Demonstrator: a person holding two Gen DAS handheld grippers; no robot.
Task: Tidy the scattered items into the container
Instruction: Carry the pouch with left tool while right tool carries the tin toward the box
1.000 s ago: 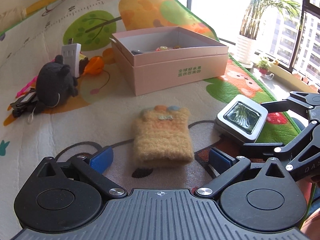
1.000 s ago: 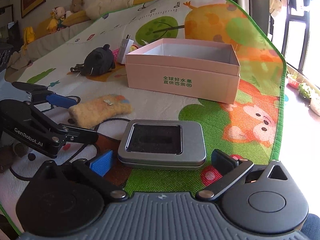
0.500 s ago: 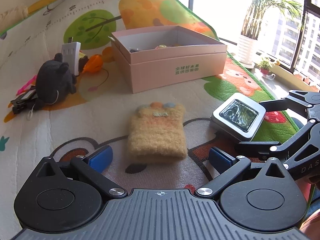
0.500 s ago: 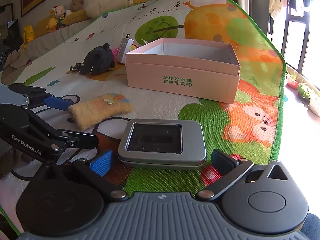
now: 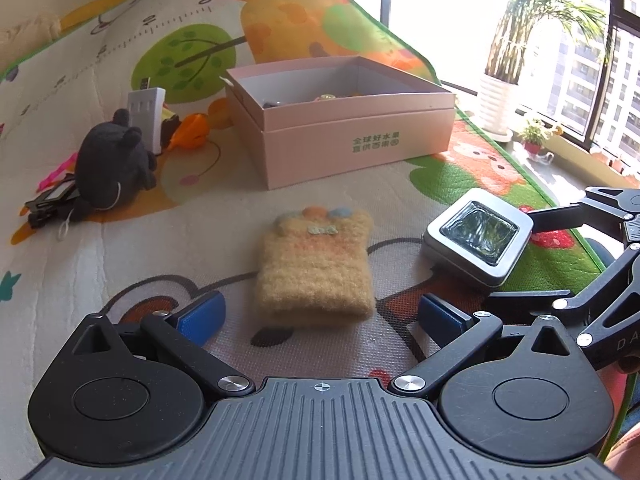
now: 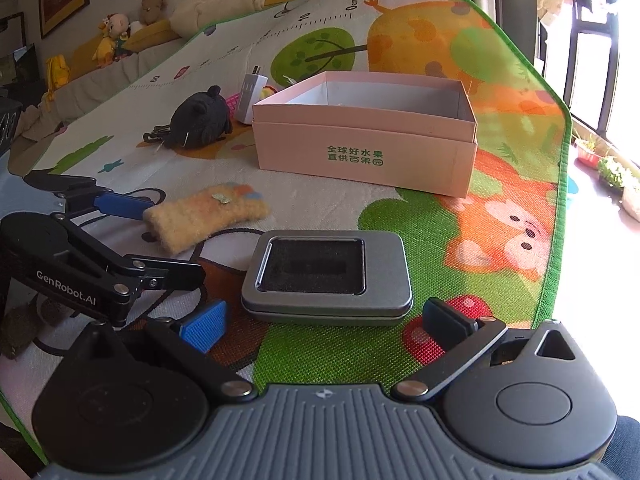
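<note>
A fuzzy yellow pouch [image 5: 316, 268] lies on the play mat just ahead of my open left gripper [image 5: 320, 316]; it also shows in the right wrist view [image 6: 206, 216]. A grey metal tin with a window lid [image 6: 326, 276] lies just ahead of my open right gripper [image 6: 324, 326], and shows in the left wrist view [image 5: 478, 236]. The open pink box [image 5: 352, 140] stands farther back with small items inside; it also shows in the right wrist view [image 6: 366, 148]. Both grippers are empty.
A black plush toy [image 5: 112, 160], a white charger [image 5: 146, 114], an orange item [image 5: 192, 132] and a black clip [image 5: 50, 202] lie left of the box. The mat's green edge [image 6: 560, 200] runs along the right. A potted plant [image 5: 500, 100] stands by the window.
My left gripper has drawn back a little from the yellow pouch, which now lies farther ahead of the fingers. The right gripper and the tin have hardly moved.
</note>
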